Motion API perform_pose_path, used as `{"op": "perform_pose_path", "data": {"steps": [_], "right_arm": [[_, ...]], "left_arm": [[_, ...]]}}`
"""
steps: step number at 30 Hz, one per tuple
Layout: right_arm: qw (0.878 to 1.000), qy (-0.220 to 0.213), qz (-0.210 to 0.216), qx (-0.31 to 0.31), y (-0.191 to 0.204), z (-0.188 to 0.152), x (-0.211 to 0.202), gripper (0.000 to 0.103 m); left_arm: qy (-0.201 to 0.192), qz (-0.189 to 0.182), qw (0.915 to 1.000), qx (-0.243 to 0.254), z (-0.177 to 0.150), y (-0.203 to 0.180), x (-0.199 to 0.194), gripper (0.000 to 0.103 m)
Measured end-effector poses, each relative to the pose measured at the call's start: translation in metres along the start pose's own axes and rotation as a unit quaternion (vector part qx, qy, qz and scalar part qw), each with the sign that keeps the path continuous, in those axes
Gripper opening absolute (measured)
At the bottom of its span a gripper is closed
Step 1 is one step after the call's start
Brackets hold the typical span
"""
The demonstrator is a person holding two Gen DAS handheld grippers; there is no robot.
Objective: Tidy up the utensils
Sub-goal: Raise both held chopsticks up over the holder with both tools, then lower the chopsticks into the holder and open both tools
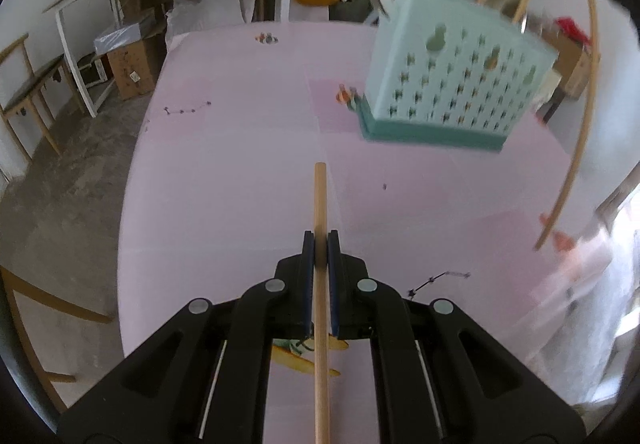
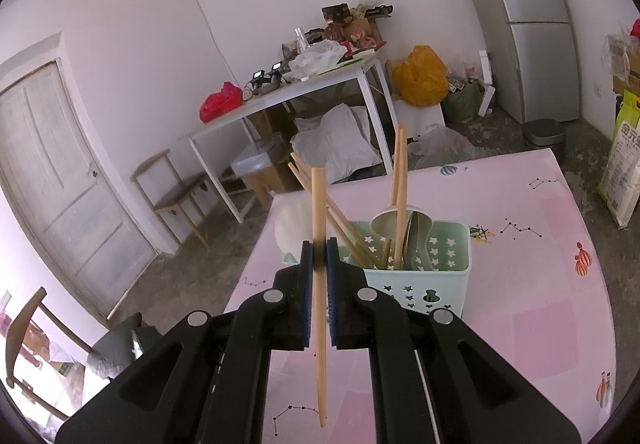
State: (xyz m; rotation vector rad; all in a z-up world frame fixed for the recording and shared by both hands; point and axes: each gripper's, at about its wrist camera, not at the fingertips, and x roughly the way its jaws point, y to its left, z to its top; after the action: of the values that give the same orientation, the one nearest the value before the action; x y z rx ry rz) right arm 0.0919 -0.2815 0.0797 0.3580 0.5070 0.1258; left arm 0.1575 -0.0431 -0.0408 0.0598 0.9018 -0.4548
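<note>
A wooden chopstick (image 1: 320, 199) is clamped in the left gripper (image 1: 320, 244) above a pink table (image 1: 240, 163). Another chopstick (image 2: 319, 203) is pinched by the right gripper (image 2: 319, 252) near a mint utensil caddy (image 2: 448, 280).

1. The walls (image 2: 132, 23) are white and the floor (image 2: 224, 240) is grey and rough.
2. A pale door (image 2: 60, 179) is shut.
3. A white side table (image 2: 288, 103) holds bags and boxes.
4. A tall grey fridge (image 2: 528, 19) stands in the corner.
5. A wooden chair (image 2: 172, 195) sits by the wall.
</note>
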Motion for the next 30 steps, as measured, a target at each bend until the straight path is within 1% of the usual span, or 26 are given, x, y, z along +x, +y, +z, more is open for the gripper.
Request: {"op": "perform_pose_path", "data": {"steps": [6,9,15,22,30], "right_arm": [[1.0,-0.004,0.004,0.004,-0.001,0.001,-0.001,0.007],[1.0,-0.006,0.005,0.005,-0.001,0.001,-0.002,0.007],[1.0,-0.012,0.004,0.007,-0.004,0.002,-0.008,0.007],[1.0,-0.017,0.006,0.014,-0.007,0.001,-0.013,0.007],[1.0,-0.018,0.007,0.014,-0.01,0.001,-0.016,0.007]], "left_arm": [[-0.046,-0.036,0.9973,-0.044,0.014,0.017,-0.034,0.005],[-0.074,-0.05,0.994,-0.063,0.02,0.024,-0.052,0.005],[-0.109,-0.071,0.9874,-0.089,0.028,0.034,-0.073,0.005],[-0.129,-0.08,0.9822,-0.111,0.032,0.041,-0.084,0.005],[-0.138,-0.08,0.9803,-0.117,0.03,0.043,-0.091,0.005]]}}
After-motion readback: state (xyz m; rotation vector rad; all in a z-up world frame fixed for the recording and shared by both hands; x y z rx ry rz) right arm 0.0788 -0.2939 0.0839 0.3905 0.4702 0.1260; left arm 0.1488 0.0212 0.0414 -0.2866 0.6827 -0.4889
